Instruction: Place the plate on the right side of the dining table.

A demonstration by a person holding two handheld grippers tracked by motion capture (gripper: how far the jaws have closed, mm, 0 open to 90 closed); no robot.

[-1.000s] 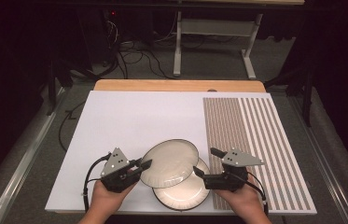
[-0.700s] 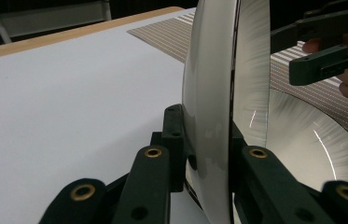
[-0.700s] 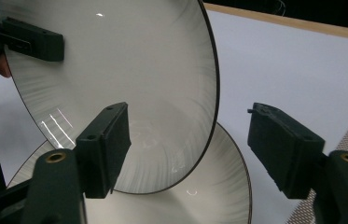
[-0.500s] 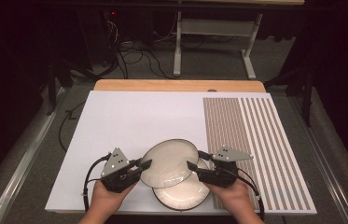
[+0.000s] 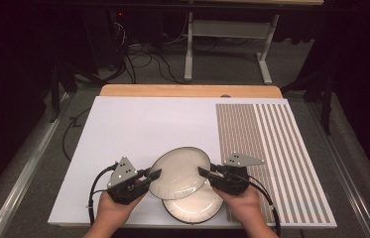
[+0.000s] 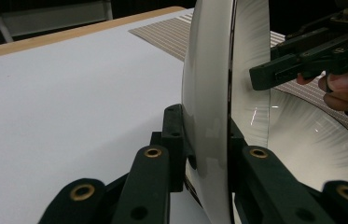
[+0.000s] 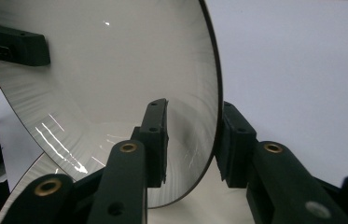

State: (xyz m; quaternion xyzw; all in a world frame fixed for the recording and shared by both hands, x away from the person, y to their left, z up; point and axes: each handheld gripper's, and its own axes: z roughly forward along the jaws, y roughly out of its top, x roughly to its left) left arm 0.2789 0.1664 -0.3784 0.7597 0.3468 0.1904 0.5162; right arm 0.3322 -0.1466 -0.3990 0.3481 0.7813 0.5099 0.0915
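I have the upper plate (image 5: 180, 165) lifted and tilted over the lower plate (image 5: 195, 205), which lies flat on the white mat (image 5: 138, 129) at the near edge, just left of the striped panel (image 5: 272, 148). My left gripper (image 5: 155, 174) is clenched on the upper plate's left rim; in the left gripper view the pads pinch that rim (image 6: 209, 140) from both faces. My right gripper (image 5: 203, 172) sits at the right rim, and its jaws have just been closing with the rim between them. In the right gripper view one pad (image 7: 156, 140) lies across the plate's inner face (image 7: 115, 70) and the other stands behind the edge, with a sliver of gap visible, so I judge it not yet pressing.

To do this handover well, I would hold the left hand dead still while the right finishes closing, so the plate does not twist. I want the right pads seated well past the raised lip, not on the very edge, where glazed ware slips. Only once the right grip is firm should the left let go, keeping the plate clear of the one below.
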